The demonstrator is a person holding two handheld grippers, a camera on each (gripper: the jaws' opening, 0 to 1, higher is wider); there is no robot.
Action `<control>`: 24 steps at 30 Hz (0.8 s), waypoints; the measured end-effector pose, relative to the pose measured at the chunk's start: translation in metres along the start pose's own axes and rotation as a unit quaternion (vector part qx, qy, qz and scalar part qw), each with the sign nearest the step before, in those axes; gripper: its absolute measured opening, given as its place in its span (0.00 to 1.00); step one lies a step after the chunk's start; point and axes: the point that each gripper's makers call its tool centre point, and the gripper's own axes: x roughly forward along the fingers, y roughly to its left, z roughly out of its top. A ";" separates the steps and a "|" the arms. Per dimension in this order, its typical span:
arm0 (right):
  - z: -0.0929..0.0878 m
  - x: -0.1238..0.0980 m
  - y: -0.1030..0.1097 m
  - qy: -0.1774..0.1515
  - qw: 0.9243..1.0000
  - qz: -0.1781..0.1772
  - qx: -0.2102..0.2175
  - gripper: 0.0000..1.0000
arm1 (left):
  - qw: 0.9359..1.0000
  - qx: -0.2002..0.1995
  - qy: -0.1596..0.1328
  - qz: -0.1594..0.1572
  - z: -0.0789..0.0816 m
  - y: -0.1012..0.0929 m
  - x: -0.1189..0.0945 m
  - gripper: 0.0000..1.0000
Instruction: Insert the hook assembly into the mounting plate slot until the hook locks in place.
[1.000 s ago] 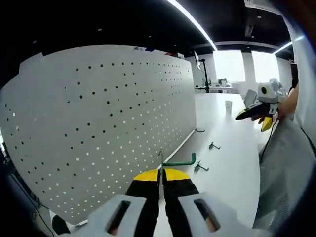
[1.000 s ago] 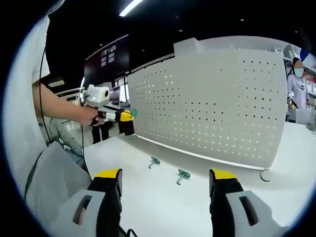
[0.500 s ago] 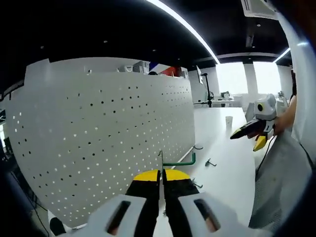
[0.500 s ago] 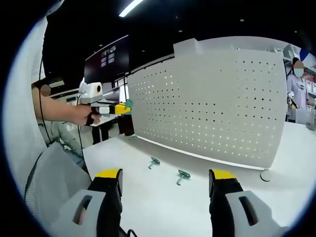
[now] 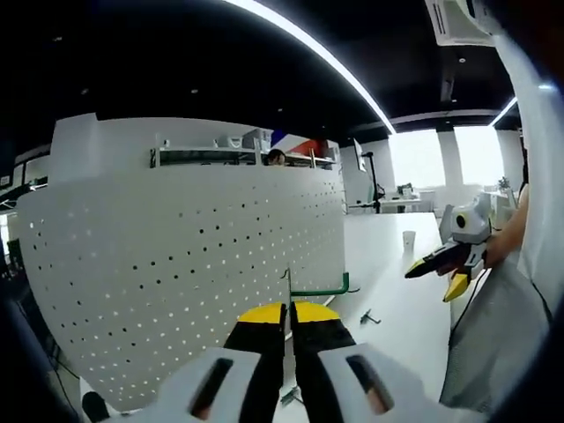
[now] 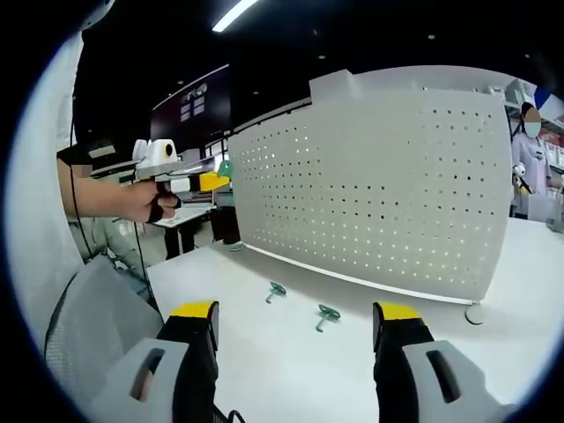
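Left gripper view: left gripper clamped on the green hook, raised before the white pegboard.
Jaws pressed together on the hook's metal stem, green arm pointing right at the tips; pegboard stands upright on the white table, close ahead and to the left. One loose hook lies on the table beyond. Right gripper shows at right, held in a hand, jaws apart. Right gripper view: right gripper with jaws spread wide, nothing between them, low over the table. Two spare hooks lie near the pegboard foot. Left gripper held high at left near the board's edge, green hook at its tip.
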 end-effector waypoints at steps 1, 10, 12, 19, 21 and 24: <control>0.000 0.000 0.000 0.000 1.000 0.000 0.000 0.69 | 1.000 -0.001 0.001 0.000 -0.001 0.000 0.000 0.02; 0.021 -0.006 0.005 -0.047 0.997 0.027 0.053 0.64 | 1.000 -0.008 0.002 0.001 -0.003 0.000 0.000 0.02; 0.029 -0.009 0.002 -0.072 0.994 0.030 0.074 0.65 | 1.000 -0.007 0.002 0.001 -0.004 -0.001 -0.001 0.02; 0.035 -0.006 0.005 -0.073 0.995 0.032 0.058 0.65 | 1.000 -0.010 0.001 0.003 -0.003 0.001 0.000 0.02; 0.041 -0.003 0.009 -0.073 0.996 0.036 0.047 0.63 | 1.000 -0.009 0.001 0.002 -0.003 0.001 0.000 0.02; 0.051 0.003 0.016 -0.080 0.995 0.044 0.038 0.61 | 1.000 -0.010 0.002 0.002 -0.004 0.001 0.001 0.02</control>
